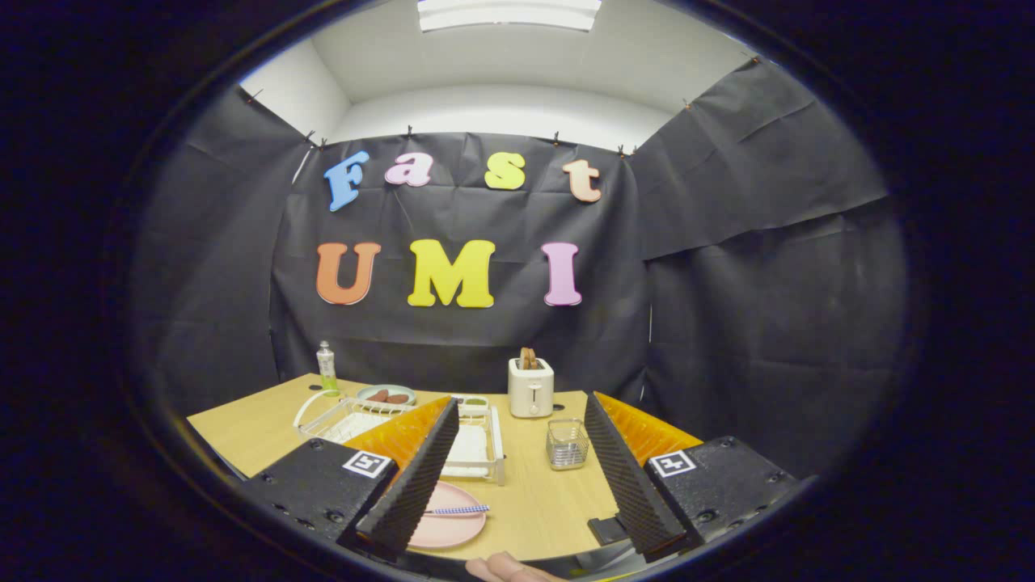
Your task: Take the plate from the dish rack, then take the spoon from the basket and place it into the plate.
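Note:
A pink plate [453, 521] lies flat on the wooden table [542, 501], close to the near edge, partly behind my left finger. A spoon with a blue checked handle [457, 510] rests across the plate. The white dish rack [477, 444] stands just beyond the plate, on the left. A small wire basket [567, 444] stands between and beyond the fingers. My gripper [517, 517] is open above the near table edge, with nothing between its fingers.
A white toaster [530, 386] with toast in it stands at the back. A green bottle [326, 366] and a plate of sausages [386, 394] sit at the back left. Part of a hand [505, 568] shows at the near edge.

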`<state>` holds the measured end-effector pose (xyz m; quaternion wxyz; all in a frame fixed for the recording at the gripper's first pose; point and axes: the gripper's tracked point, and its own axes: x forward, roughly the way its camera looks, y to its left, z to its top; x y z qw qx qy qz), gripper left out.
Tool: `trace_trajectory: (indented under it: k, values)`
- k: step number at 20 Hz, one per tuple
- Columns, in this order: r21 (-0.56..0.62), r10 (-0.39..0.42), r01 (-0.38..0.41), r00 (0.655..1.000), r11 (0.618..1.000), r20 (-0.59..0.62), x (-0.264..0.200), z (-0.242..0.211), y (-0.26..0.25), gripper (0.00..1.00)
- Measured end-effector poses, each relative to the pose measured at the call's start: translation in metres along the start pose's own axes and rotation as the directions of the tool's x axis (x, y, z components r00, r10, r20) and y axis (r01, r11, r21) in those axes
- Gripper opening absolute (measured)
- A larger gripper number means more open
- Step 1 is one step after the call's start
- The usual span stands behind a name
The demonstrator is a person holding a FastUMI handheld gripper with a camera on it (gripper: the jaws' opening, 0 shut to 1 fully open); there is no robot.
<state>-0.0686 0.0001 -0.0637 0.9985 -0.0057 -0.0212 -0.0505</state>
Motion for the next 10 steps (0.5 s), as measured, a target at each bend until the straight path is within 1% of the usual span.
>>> trace_trajectory:
  k: [4, 7, 10]
  values:
    - [0.008, 0.005, -0.005, 1.0, 1.0, -0.009, 0.0021, -0.0029, -0.0051, 1.0]
    - [0.014, 0.035, -0.035, 0.999, 0.999, -0.022, 0.0034, -0.0052, -0.0027, 1.0]
    - [0.011, 0.025, -0.025, 1.0, 1.0, -0.014, 0.0085, -0.0051, -0.0104, 1.0]
